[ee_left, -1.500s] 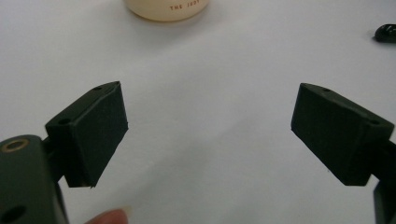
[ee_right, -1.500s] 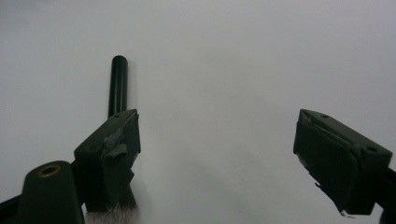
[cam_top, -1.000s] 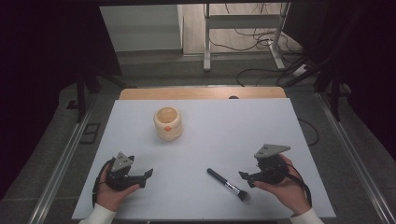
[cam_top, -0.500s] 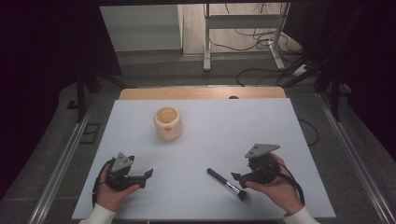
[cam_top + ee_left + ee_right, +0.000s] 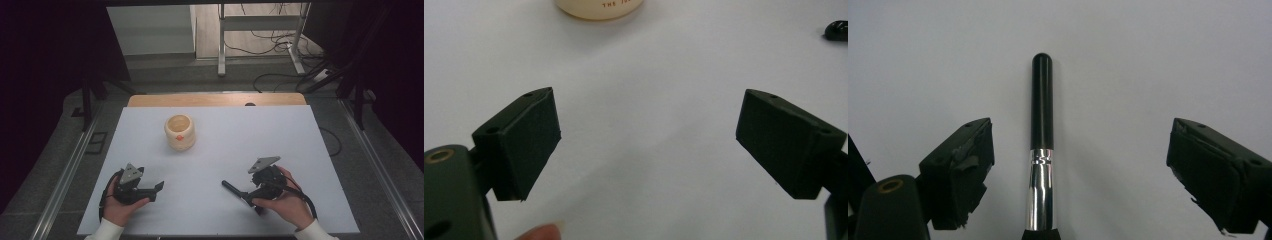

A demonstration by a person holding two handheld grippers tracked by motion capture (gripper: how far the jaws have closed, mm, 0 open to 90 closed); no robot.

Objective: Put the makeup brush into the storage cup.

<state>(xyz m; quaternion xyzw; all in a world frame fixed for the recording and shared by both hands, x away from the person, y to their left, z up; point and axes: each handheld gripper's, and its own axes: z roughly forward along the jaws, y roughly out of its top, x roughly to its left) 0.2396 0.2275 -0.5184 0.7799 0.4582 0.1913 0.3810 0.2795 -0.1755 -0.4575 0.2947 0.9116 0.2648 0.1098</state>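
A makeup brush (image 5: 232, 189) with a black handle and a silver ferrule lies on the white table (image 5: 225, 135), at the front right. My right gripper (image 5: 248, 195) is low over its head end, open. In the right gripper view the brush (image 5: 1041, 105) runs straight away between the two spread jaws of the gripper (image 5: 1083, 167), touching neither; its bristles are hidden below the frame. My left gripper (image 5: 158, 187) rests open at the front left, nothing between its jaws (image 5: 649, 145). A cream jar (image 5: 179, 132) with an orange dot stands upright farther back.
The jar's base (image 5: 599, 6) shows at the top of the left gripper view, and a small dark shape (image 5: 837, 30) lies at that view's top right edge. A wooden strip (image 5: 215, 99) borders the table's far edge. Beyond it are floor cables (image 5: 280, 80) and frame legs.
My right gripper has moved left and forward along the table until its open jaws flank the brush's head end. The left gripper, the jar and the brush have stayed put.
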